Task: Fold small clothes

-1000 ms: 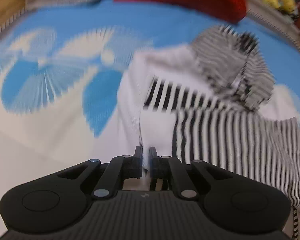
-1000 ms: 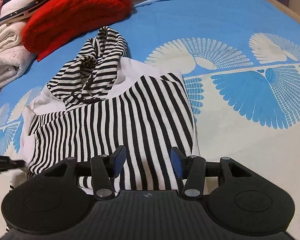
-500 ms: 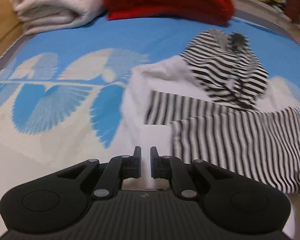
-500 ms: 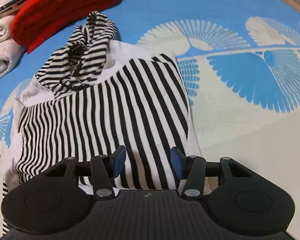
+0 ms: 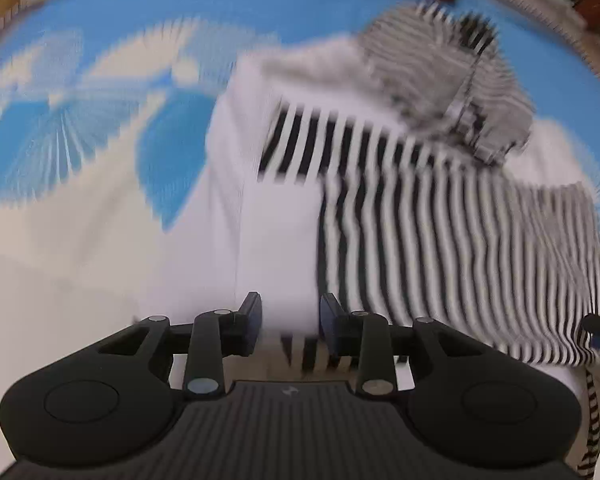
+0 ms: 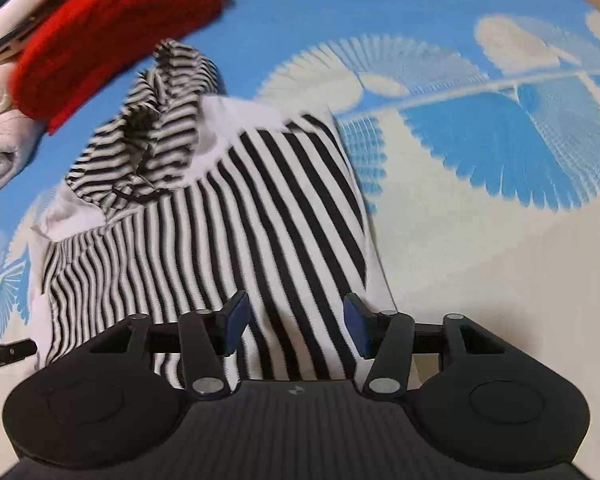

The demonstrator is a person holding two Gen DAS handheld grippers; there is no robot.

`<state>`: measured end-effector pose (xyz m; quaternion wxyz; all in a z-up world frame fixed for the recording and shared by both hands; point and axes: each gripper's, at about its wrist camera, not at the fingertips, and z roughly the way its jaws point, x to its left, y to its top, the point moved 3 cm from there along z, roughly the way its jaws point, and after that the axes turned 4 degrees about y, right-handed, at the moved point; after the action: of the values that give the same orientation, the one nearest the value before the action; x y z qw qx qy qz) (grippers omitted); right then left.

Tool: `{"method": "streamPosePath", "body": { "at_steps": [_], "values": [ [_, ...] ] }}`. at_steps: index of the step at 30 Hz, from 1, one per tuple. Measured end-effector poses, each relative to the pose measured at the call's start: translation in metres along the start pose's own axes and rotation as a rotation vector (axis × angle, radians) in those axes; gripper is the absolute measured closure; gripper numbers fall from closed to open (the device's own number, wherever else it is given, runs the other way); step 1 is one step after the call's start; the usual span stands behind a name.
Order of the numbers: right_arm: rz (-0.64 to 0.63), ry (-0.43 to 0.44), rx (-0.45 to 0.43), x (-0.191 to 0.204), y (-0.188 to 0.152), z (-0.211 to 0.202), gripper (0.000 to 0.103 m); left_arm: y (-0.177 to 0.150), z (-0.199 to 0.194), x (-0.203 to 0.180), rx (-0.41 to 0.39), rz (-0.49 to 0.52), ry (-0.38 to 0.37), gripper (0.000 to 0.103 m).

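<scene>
The striped hoodie (image 6: 236, 220) lies flat on the blue-and-white patterned bed cover (image 6: 500, 208), hood (image 6: 156, 120) at 11 o'clock in the right wrist view and hem edge at 6 o'clock, directly under both grippers. Its long axis runs from hem to hood, roughly 6 to 11 o'clock in that view. Both sleeves are folded in over the body.

The right gripper (image 6: 296, 324) hovers over the hem at the garment's right side, jaws spread, no fabric pinched. The left gripper (image 5: 290, 326) is over the hem at the white left panel, jaws partly spread with cloth visible between but not pressed. Both hands sit about equally near the hem.

Compared with the earlier frames, the left jaws were almost pressed together and have just been opening; the right jaws are nearly unchanged. The hem now sits closer under both grippers.

A red folded garment (image 6: 112, 24) lies beyond the hood at 11 o'clock.
</scene>
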<state>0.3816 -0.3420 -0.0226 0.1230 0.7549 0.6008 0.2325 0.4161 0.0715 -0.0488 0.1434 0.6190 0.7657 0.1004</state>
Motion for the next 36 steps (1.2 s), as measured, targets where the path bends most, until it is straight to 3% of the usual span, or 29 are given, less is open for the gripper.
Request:
{"method": "streamPosePath", "body": {
  "at_steps": [1, 3, 8, 13, 21, 27, 31, 33, 36],
  "values": [
    [0.055, -0.006, 0.037, -0.009, -0.003, 0.008, 0.05, -0.001, 0.003, 0.001, 0.022, -0.012, -0.007, 0.067],
    [0.113, 0.004, 0.054, -0.016, -0.005, 0.011, 0.05, 0.002, -0.005, -0.001, -0.006, -0.003, -0.015, 0.068],
    [0.003, 0.015, -0.035, 0.006, 0.007, -0.017, 0.049, 0.015, -0.04, -0.004, -0.2, 0.036, 0.051, 0.068],
    [-0.151, -0.061, -0.124, 0.015, 0.013, -0.037, 0.049, 0.018, -0.05, -0.001, -0.261, -0.026, 0.04, 0.068],
    [-0.231, -0.132, -0.209, 0.008, 0.008, -0.069, 0.049, 0.013, -0.088, -0.015, -0.436, 0.013, 0.044, 0.069],
    [-0.248, -0.183, -0.268, -0.006, 0.002, -0.098, 0.049, 0.003, -0.109, -0.025, -0.577, 0.095, 0.087, 0.067],
    [-0.259, -0.221, -0.292, -0.015, -0.001, -0.106, 0.049, -0.004, -0.116, -0.029, -0.685, 0.185, 0.157, 0.067],
    [-0.237, -0.218, -0.288, -0.021, -0.002, -0.109, 0.049, -0.003, -0.121, -0.028, -0.695, 0.207, 0.133, 0.067],
    [-0.233, -0.214, -0.293, -0.024, -0.001, -0.112, 0.049, 0.01, -0.132, -0.02, -0.67, 0.126, 0.079, 0.07]
  ]
}}
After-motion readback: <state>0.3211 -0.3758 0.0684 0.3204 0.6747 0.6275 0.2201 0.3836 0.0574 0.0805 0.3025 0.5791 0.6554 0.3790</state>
